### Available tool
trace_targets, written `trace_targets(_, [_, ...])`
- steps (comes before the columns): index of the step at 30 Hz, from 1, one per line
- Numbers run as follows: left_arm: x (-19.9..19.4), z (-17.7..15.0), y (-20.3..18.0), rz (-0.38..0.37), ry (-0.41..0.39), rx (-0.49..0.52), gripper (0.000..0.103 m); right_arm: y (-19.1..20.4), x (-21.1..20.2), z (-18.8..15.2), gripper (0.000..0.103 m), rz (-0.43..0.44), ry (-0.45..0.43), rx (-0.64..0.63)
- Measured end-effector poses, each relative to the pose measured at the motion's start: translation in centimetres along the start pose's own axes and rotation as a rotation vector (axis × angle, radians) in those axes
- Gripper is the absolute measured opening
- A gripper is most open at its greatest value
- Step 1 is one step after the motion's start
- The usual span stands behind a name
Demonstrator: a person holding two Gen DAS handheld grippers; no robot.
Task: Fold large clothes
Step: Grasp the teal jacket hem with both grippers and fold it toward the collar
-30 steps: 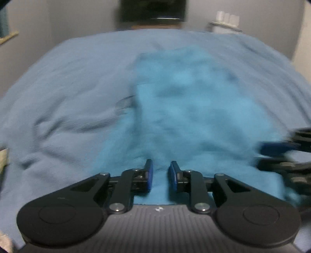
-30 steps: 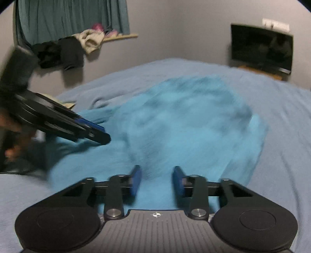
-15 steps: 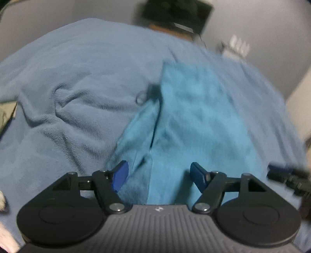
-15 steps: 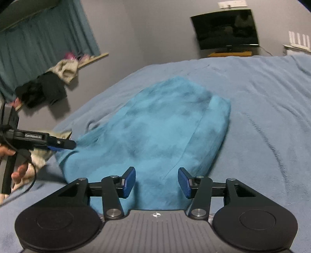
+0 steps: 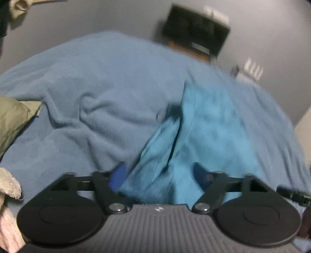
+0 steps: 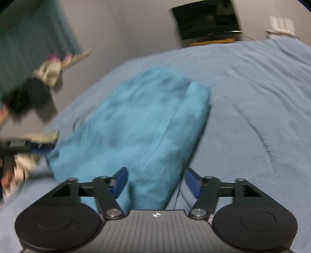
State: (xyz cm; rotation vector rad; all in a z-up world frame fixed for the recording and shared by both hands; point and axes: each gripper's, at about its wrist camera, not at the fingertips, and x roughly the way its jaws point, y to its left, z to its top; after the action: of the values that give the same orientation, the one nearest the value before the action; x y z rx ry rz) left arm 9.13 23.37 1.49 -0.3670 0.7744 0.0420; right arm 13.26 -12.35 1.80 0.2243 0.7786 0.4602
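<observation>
A bright teal garment lies folded lengthwise on the grey-blue blanket, and it also shows in the right wrist view. My left gripper is open over its near left corner, with loose layers between the blue pads. My right gripper is open over the garment's near right corner, holding nothing. The left gripper's tip shows at the far left in the right wrist view. The right gripper's tip shows at the right edge of the left wrist view.
A dark TV stands against the far wall. Clothes hang below a teal curtain at the left. An olive pillow and a pale fluffy item lie at the bed's left edge.
Both grippers have opened wide and let go of the garment, which now lies flat. Both views have swung and pulled back toward the near edge.
</observation>
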Motion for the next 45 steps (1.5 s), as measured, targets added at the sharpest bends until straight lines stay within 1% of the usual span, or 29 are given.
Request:
trace_targets(1, [0.0,0.2,-0.1,-0.003,-0.013,0.002,0.091,-0.7,-0.1,0.2,0.082,0.007,-0.013,0.04])
trace_targets(2, [0.3,0.5,-0.3,0.004,-0.013,0.011,0.094,-1.5,0.0,0.4,0.083,0.012,-0.02,0.081])
trace_targets(4, [1.9,0.8,-0.5,0.016,0.033,0.041,0.094,-2.5,0.6,0.7,0.085,0.008,-0.022,0.121])
trace_targets(5, [2.9,0.8,-0.5,0.012,0.073,0.047,0.094,-3.0,0.8,1.0,0.087,0.002,-0.022,0.132])
trace_targets(6, [4.3,0.8,-0.4,-0.004,0.135,0.046,0.094,-3.3,1.2,1.2,0.088,0.001,-0.02,0.14])
trace_targets(9, [7.7,0.1,0.4,-0.043,0.293,0.024,0.094,-4.7,2.5,2.1,0.093,0.025,0.002,0.186])
trace_targets(10, [8.5,0.0,0.9,-0.052,0.324,0.006,0.094,-5.1,3.2,2.5,0.096,0.034,0.014,0.206])
trace_targets(12, [9.7,0.0,2.3,-0.09,0.359,-0.057,0.093,-6.4,5.0,3.4,0.1,0.055,0.047,0.262])
trace_targets(14, [10.5,-0.3,3.2,-0.126,0.382,-0.103,0.09,-7.9,6.9,4.1,0.101,0.079,0.065,0.33])
trace_targets(18, [11.4,-0.9,4.5,-0.178,0.397,-0.171,0.087,-10.8,10.9,5.6,0.101,0.16,0.098,0.474])
trace_targets(20, [12.0,-1.2,5.1,-0.2,0.405,-0.208,0.087,-11.9,12.8,6.3,0.101,0.193,0.107,0.505])
trace_targets(22, [12.4,-1.2,5.3,-0.213,0.402,-0.216,0.087,-12.8,14.5,7.0,0.101,0.221,0.114,0.519])
trace_targets(25, [12.6,-1.3,5.2,-0.23,0.394,-0.21,0.087,-13.9,17.2,7.7,0.101,0.305,0.132,0.542])
trace_targets(26, [12.8,-1.4,5.3,-0.241,0.395,-0.217,0.086,-14.4,18.4,7.8,0.101,0.343,0.141,0.557])
trace_targets(29, [13.7,-1.6,6.0,-0.287,0.408,-0.253,0.085,-15.1,21.4,8.4,0.102,0.406,0.155,0.574])
trace_targets(32, [14.7,-1.9,6.8,-0.325,0.426,-0.287,0.085,-15.1,23.9,9.3,0.103,0.441,0.145,0.567])
trace_targets(37, [16.2,-1.9,7.4,-0.356,0.45,-0.316,0.085,-14.8,27.5,10.7,0.103,0.457,0.137,0.572])
trace_targets(39, [16.5,-1.9,7.5,-0.361,0.45,-0.312,0.084,-14.3,27.9,10.8,0.101,0.435,0.109,0.567])
trace_targets(41, [16.6,-1.7,7.2,-0.363,0.445,-0.298,0.08,-13.6,27.1,10.5,0.087,0.404,0.064,0.541])
trace_targets(42, [16.6,-1.6,7.0,-0.372,0.439,-0.288,0.077,-13.3,26.6,10.5,0.083,0.394,0.04,0.534])
trace_targets(44, [16.6,-1.2,6.3,-0.398,0.429,-0.262,0.059,-12.7,25.1,10.4,0.07,0.39,-0.013,0.529])
trace_targets(45, [16.3,-0.9,5.6,-0.409,0.422,-0.233,0.057,-12.4,24.1,10.6,0.068,0.392,-0.042,0.529])
